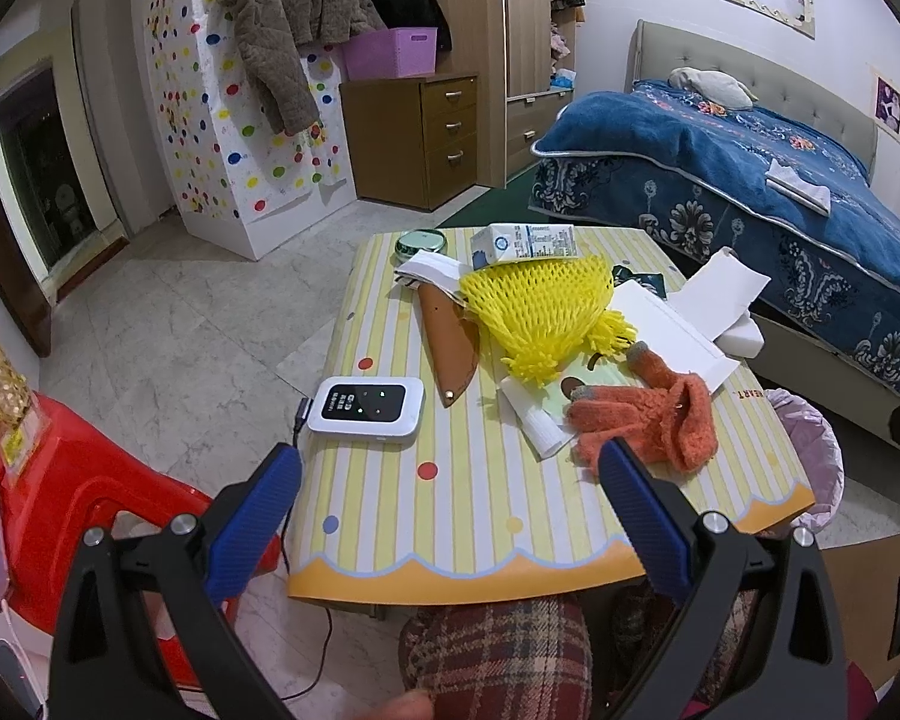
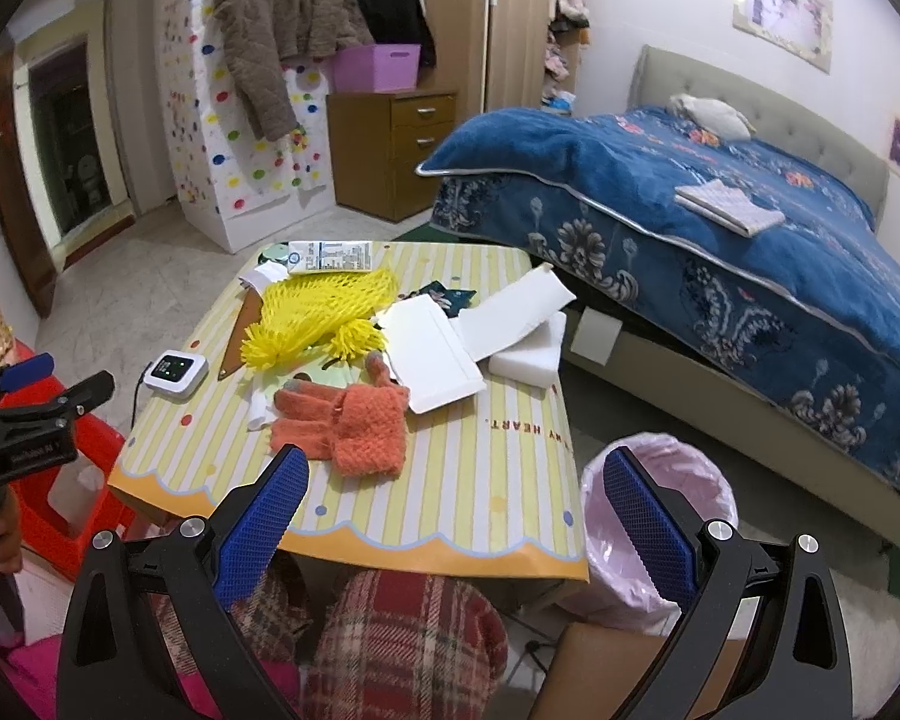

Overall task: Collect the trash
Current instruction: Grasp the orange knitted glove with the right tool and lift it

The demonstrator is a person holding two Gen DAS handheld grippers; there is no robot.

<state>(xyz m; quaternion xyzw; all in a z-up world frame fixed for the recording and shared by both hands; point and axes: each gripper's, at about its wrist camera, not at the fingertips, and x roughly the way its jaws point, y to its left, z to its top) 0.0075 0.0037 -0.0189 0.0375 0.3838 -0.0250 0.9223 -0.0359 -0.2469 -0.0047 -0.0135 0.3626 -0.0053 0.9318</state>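
Note:
A small striped table [image 1: 450, 498] [image 2: 480, 480] holds a yellow foam net [image 1: 540, 312] [image 2: 312, 312], a milk carton [image 1: 525, 243] [image 2: 330, 255], white foam pieces [image 1: 720, 300] [image 2: 522, 330], a white card sheet [image 2: 432, 354], white paper scraps [image 1: 534, 414] and orange gloves [image 1: 648, 414] [image 2: 342, 426]. A bin with a pink liner [image 2: 660, 516] [image 1: 810, 450] stands at the table's right. My left gripper [image 1: 450, 468] is open above the table's near edge. My right gripper [image 2: 450, 474] is open, between table and bin. The left gripper shows in the right wrist view [image 2: 60, 384].
A white router with a cable [image 1: 366, 405] [image 2: 175, 372], a brown sheath [image 1: 453, 348] and a green tin [image 1: 421, 243] also lie on the table. A red stool [image 1: 60, 510] stands on the left, a bed with a blue blanket [image 2: 720, 228] on the right.

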